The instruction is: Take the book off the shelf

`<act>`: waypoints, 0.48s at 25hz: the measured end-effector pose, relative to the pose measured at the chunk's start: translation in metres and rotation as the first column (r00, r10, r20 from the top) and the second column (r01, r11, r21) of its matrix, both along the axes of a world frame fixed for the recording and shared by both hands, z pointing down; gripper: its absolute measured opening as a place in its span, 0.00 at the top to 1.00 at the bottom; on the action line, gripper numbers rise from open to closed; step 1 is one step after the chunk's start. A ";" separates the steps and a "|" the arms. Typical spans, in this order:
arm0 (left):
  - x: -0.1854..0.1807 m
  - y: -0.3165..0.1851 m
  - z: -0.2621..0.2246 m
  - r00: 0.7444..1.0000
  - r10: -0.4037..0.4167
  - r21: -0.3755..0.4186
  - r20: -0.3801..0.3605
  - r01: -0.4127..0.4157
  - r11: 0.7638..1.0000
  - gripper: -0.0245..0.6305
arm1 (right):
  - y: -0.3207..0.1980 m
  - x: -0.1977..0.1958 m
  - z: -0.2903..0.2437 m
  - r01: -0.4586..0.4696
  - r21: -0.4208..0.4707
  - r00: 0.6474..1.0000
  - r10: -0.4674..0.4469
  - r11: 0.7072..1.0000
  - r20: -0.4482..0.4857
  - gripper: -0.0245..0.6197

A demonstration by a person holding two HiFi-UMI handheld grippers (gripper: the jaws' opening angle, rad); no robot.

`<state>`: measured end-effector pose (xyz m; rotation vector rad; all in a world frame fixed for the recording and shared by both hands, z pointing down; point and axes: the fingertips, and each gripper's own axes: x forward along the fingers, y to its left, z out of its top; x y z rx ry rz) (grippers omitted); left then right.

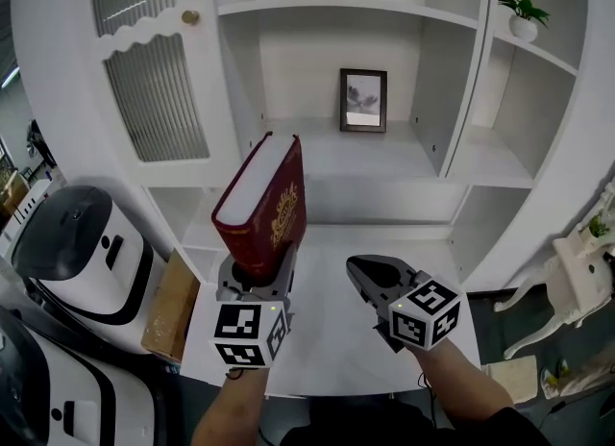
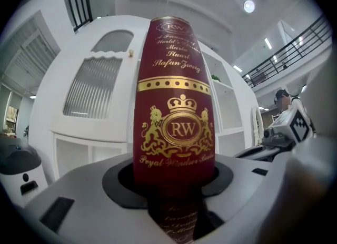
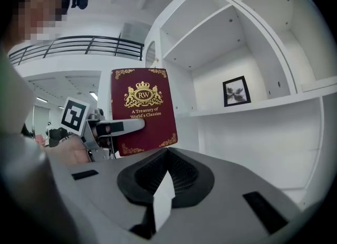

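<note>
Burgundy cloth and gold lettering fill our left gripper view: the book (image 2: 176,106) stands upright in the left hand-held gripper (image 1: 258,276), whose jaws are clamped on its lower end. From the head view we see the book (image 1: 264,206) out of the shelf unit (image 1: 452,161), tilted slightly, held above the white ledge (image 1: 384,237) on the near side of the open middle bay.

To its right, apart from it, the right hand-held gripper (image 1: 357,271) points toward the same bay with its jaws together and nothing between them. Its own camera looks left across at the book's front cover (image 3: 142,109), which bears a crest above the title.

At the far back of the middle bay a small framed picture (image 1: 363,100) leans against the rear wall. A potted plant (image 1: 525,13) sits on an upper shelf at the far right. Left of the bay, a cabinet door (image 1: 144,79) with ribbed glass and a round brass knob (image 1: 190,17) faces us, close beside the book's top edge.

On the floor at the near left we make out two white-and-black machines (image 1: 82,242) and a cardboard box (image 1: 173,305) against the unit's base. A white chair (image 1: 572,285) stands at the right.
</note>
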<state>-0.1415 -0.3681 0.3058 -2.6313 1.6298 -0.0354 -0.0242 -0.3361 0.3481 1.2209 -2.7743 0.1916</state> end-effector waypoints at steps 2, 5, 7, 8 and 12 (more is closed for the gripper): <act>0.008 0.007 0.014 1.000 0.009 -0.021 -0.003 -0.009 1.000 0.61 | 0.005 0.010 0.005 -0.008 -0.004 1.000 0.008 1.000 0.008 0.94; 0.028 0.017 0.033 1.000 0.021 -0.046 0.019 -0.020 0.999 0.61 | 0.011 0.033 0.014 -0.021 -0.022 0.999 0.022 1.000 0.028 0.94; 0.045 0.022 0.045 0.999 0.029 -0.068 0.026 -0.027 0.997 0.61 | 0.015 0.052 0.020 -0.033 -0.033 0.999 0.034 0.999 0.037 0.94; 0.055 0.024 0.050 0.999 0.034 -0.080 0.025 -0.032 0.996 0.61 | 0.018 0.064 0.023 -0.042 -0.034 0.998 0.043 0.999 0.036 0.94; 0.106 0.034 0.077 0.997 0.066 -0.136 0.032 -0.061 0.989 0.61 | 0.031 0.123 0.036 -0.096 -0.036 0.995 0.097 0.995 0.025 0.94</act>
